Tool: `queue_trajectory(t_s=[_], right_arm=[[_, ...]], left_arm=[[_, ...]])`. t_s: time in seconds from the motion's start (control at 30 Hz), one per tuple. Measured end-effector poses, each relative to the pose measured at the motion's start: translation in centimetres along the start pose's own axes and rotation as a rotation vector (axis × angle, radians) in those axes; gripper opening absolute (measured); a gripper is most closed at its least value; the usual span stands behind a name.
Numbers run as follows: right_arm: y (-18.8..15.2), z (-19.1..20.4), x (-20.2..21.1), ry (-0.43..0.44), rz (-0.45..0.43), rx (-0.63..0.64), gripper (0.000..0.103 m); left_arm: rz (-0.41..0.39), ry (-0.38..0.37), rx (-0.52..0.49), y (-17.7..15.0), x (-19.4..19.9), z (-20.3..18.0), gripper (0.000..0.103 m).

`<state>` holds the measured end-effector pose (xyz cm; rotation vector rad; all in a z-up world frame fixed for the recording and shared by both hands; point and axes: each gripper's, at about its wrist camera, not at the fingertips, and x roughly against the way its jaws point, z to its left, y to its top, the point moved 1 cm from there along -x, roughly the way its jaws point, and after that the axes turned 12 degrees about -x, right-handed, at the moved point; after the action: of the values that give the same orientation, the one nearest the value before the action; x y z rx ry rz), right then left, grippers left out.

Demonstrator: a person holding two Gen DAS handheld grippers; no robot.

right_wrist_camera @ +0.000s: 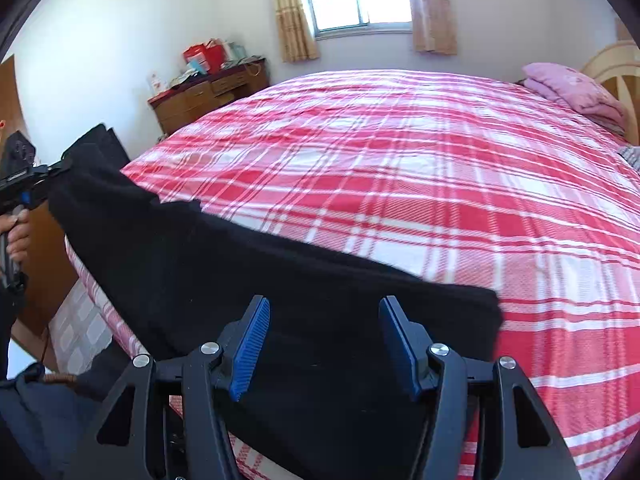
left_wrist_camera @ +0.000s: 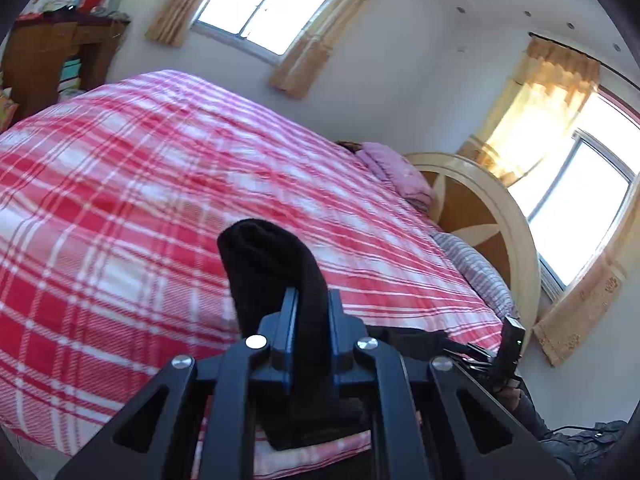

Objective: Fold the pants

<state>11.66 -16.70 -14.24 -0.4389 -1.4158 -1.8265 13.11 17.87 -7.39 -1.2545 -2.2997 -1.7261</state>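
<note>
The black pants [right_wrist_camera: 224, 276] lie along the near edge of the red and white plaid bed [right_wrist_camera: 420, 184]. My left gripper [left_wrist_camera: 313, 300] is shut on one end of the pants [left_wrist_camera: 272, 264], which bunches up between its fingers. In the right wrist view the left gripper [right_wrist_camera: 60, 168] holds that end raised at the far left. My right gripper [right_wrist_camera: 324, 312] is open, its blue pads [right_wrist_camera: 250, 344] apart just above the other end of the pants and not touching the cloth.
A folded pink blanket [right_wrist_camera: 576, 88] and a round wooden headboard [left_wrist_camera: 480, 216] are at the head of the bed. A brown dresser [right_wrist_camera: 204, 96] with bags on it stands by the far wall. Curtained windows [left_wrist_camera: 268, 4] are behind the bed.
</note>
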Motion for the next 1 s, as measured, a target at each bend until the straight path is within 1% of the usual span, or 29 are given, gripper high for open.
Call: queue_trajectory(t_s=[0.13, 0.27, 0.33, 0.47, 0.53, 0.67, 0.7, 0.87, 0.93, 1.0], right_arm=[[0.5, -1.7, 1.7, -0.008, -0.019, -0.049, 0.059], [0.4, -4.1, 3.0, -0.018, -0.029, -0.108, 0.059], [0.3, -5.2, 3.4, -0.035, -0.036, -0.135, 0.059], [0.7, -7.6, 3.6, -0.062, -0.053, -0.209, 0.059], [1.0, -8.7, 3.6, -0.066, -0.061, -0.255, 0.059], [1.1, -11.3, 3.4, -0.087, -0.057, -0.359, 0.059], [1.1, -11.6, 3.4, -0.094, -0.057, -0.372, 0.059], [1.2, -12.2, 3.5, -0.087, -0.059, -0.394, 0.059], [1.2, -12.0, 3.4, -0.079, -0.057, -0.39, 0.059], [1.1, -12.0, 3.4, -0.065, -0.057, -0.394, 0.059]], left_arm=[[-0.013, -0.06, -0.054, 1.6, -1.5, -3.9, 0.013], [-0.001, -0.137, -0.112, 3.2, -4.2, -8.6, 0.013], [0.019, -0.178, -0.136, 3.6, -5.6, -10.8, 0.013], [0.086, -0.264, -0.198, 3.8, -8.9, -15.7, 0.013], [0.134, -0.287, -0.239, 3.4, -10.8, -18.2, 0.013], [0.248, -0.302, -0.323, 1.5, -15.8, -22.4, 0.013], [0.266, -0.301, -0.337, 1.0, -16.6, -23.0, 0.013], [0.367, -0.283, -0.404, -2.4, -22.1, -25.7, 0.013], [0.388, -0.313, -0.411, -3.4, -23.4, -26.6, 0.013], [0.403, -0.335, -0.445, -4.3, -23.9, -27.9, 0.013]])
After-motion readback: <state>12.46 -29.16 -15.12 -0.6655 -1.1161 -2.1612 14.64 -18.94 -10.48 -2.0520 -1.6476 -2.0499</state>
